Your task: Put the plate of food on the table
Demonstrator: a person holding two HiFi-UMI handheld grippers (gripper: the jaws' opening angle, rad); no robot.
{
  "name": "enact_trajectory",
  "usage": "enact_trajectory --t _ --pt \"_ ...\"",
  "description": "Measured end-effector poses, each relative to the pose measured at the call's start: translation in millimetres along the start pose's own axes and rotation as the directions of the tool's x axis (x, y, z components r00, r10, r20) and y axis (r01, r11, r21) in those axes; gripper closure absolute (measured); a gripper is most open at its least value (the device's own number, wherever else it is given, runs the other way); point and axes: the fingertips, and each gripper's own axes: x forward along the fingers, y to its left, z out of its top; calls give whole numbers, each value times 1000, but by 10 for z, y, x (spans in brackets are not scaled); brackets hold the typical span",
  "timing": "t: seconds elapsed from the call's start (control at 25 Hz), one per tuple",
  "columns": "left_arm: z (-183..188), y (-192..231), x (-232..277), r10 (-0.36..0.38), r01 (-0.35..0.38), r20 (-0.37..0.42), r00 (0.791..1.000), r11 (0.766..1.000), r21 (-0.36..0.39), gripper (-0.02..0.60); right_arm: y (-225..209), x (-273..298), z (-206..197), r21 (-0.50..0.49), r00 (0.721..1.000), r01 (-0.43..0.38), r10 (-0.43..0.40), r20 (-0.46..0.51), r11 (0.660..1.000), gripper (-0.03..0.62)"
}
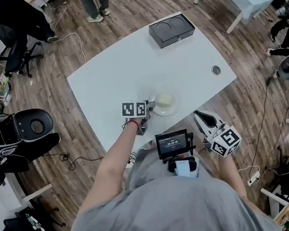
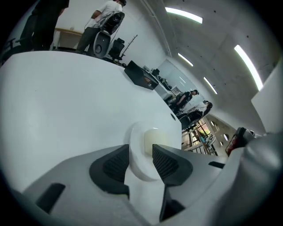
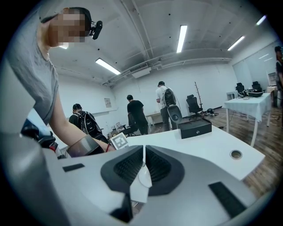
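A white plate [image 1: 165,111] with a pale lump of food [image 1: 165,100] rests on the white table [image 1: 110,80] near its front edge. My left gripper [image 1: 150,107] is at the plate's left side. In the left gripper view its jaws [image 2: 140,152] stand open, with the plate's rim [image 2: 137,137] between the pads and the food [image 2: 152,137] just beyond. My right gripper [image 1: 199,116] hangs off the table's front edge, right of the plate. The right gripper [image 3: 143,159] is shut, and I see nothing held in it.
A black box [image 1: 171,30] sits at the table's far side, and a round cable hole [image 1: 216,70] lies to the right. A small screen device [image 1: 172,144] hangs at my chest. People and chairs stand around the table on the wooden floor.
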Motion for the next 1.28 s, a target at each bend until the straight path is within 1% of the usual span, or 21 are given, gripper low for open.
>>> enact_trajectory --t 0.36,0.48,0.52,0.56,0.6,0.72,0.84,1.0,1.16,1.28 --pt "31 -195 -229 -15 12 41 999 998 65 431 11 -37 -17 -7 1000 -8 8 15 1000 560" --pt "30 -283 -358 -14 8 54 998 993 122 433 9 -44 -6 -6 1000 -6 6 24 1000 560" --pt "23 -314 -407 -14 5 58 998 988 153 458 10 -45 -10 -4 1000 -6 6 25 1000 560" --pt "15 -349 -456 -18 5 63 998 982 186 553 13 -46 -17 -4 1000 -5 5 25 1000 560" --pt "7 -392 -502 -26 11 67 997 976 219 561 15 -46 -22 -5 1000 -5 5 23 1000 560" --pt "-6 -581 -643 -77 48 89 993 956 289 564 25 -60 -34 -6 1000 -3 4 25 1000 560" --pt "3 -773 -817 -131 72 156 979 940 333 563 43 -102 -76 -5 999 -1 1 32 1000 560" --pt "18 -946 -1036 -170 69 220 961 913 403 563 72 -128 -114 -2 999 0 0 38 1000 560" --pt "-6 -1144 -1212 -215 63 277 937 881 469 563 112 -167 -124 1 999 -4 4 43 1000 560" --pt "-101 -1240 -1309 -225 45 303 926 863 503 563 155 -186 -139 1 999 -8 8 47 1000 560"
